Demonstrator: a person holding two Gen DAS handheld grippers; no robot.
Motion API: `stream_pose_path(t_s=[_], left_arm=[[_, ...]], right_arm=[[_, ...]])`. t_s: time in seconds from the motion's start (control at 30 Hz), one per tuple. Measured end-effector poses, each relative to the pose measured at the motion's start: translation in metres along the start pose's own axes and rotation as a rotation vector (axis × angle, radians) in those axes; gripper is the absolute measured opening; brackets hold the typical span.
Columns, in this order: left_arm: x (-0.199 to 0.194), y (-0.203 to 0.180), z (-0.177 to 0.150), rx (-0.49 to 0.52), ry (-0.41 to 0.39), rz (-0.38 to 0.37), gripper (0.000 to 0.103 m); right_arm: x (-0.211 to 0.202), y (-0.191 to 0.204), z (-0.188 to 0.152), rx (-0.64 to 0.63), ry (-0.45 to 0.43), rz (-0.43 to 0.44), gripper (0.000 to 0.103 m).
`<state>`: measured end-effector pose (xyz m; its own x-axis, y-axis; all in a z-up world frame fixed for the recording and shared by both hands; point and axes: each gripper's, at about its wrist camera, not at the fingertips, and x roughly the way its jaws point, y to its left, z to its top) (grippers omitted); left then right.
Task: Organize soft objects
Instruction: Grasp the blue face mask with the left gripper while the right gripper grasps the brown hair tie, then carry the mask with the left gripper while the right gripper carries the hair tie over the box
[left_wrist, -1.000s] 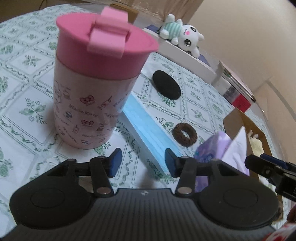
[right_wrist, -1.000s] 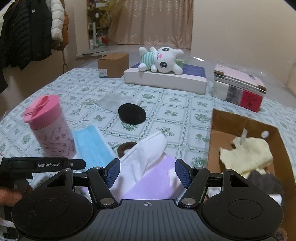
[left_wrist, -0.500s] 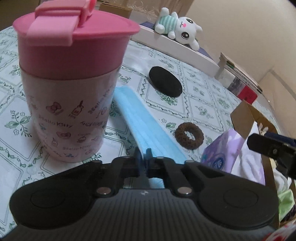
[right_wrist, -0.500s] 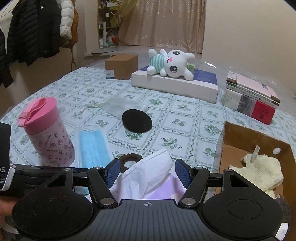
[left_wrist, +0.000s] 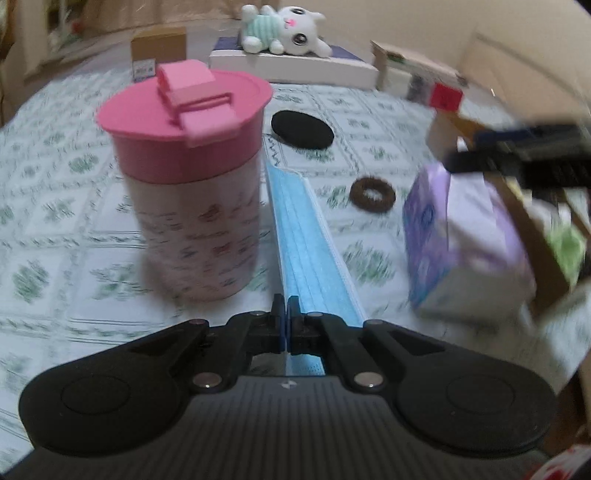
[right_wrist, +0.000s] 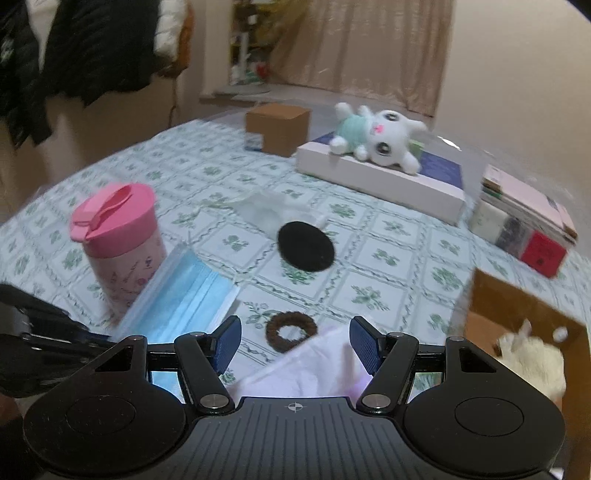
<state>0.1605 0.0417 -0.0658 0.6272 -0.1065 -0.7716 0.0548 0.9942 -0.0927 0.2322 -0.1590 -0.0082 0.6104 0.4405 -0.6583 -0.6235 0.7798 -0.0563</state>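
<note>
My left gripper (left_wrist: 286, 314) is shut on the near end of a blue face mask (left_wrist: 306, 236), which stretches away from the closed fingers. In the right wrist view the mask (right_wrist: 181, 295) is raised at its near end beside the left gripper (right_wrist: 44, 339). My right gripper (right_wrist: 295, 343) holds a purple tissue pack (right_wrist: 306, 369) between its fingers. The left wrist view shows that pack (left_wrist: 461, 243) tilted and off the cloth under the right gripper (left_wrist: 517, 158), next to the cardboard box (left_wrist: 528, 221). A brown scrunchie (right_wrist: 291, 331) and a black round pad (right_wrist: 306, 246) lie on the tablecloth.
A pink lidded cup (left_wrist: 192, 177) stands just left of the mask. The cardboard box (right_wrist: 517, 302) at right holds a cream cloth (right_wrist: 532, 362). A white cloth (right_wrist: 269, 206) lies behind the pad. A plush toy (right_wrist: 376, 136) rests on a flat box; books (right_wrist: 524, 218) are stacked at far right.
The left gripper's jaws closed on the mask's near end, rolled upright and lifted that end. The right gripper moved with the tissue pack; the view now shows more of the room.
</note>
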Motion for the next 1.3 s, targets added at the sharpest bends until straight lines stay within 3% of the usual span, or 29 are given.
stream_pose_path(t_s=[0.17,0.33,0.4,0.43,0.67,0.73,0.77,0.8,1.0,1.3], left_arm=[[-0.012,0.011,-0.015,0.116,0.025,0.028,0.000],[-0.009,0.019,-0.022,0.110,0.042,-0.002,0.000],[-0.008,0.021,-0.022,0.106,0.044,-0.016,0.000],[-0.006,0.021,-0.022,0.103,0.045,-0.026,0.000],[-0.003,0.030,-0.024,0.079,0.043,-0.057,0.000],[-0.002,0.030,-0.025,0.075,0.044,-0.063,0.000],[-0.002,0.031,-0.025,0.074,0.044,-0.066,0.000],[-0.002,0.031,-0.026,0.073,0.044,-0.068,0.000],[-0.010,0.033,-0.027,0.036,0.037,-0.090,0.000],[-0.031,0.033,-0.030,-0.021,0.030,-0.128,0.000]], right_arm=[[0.033,0.014,0.020,-0.172,0.110,0.028,0.066],[0.084,0.022,0.032,-0.286,0.296,0.086,0.065],[0.103,0.022,0.031,-0.314,0.360,0.103,0.058],[0.114,0.024,0.031,-0.332,0.401,0.110,0.050],[0.153,0.025,0.022,-0.370,0.518,0.113,0.039],[0.156,0.025,0.022,-0.362,0.520,0.121,0.030],[0.155,0.024,0.023,-0.354,0.517,0.126,0.014],[0.155,0.025,0.023,-0.348,0.513,0.123,0.008],[0.127,0.037,0.028,-0.299,0.438,0.110,0.008],[0.017,0.070,0.012,0.029,0.171,0.161,0.008]])
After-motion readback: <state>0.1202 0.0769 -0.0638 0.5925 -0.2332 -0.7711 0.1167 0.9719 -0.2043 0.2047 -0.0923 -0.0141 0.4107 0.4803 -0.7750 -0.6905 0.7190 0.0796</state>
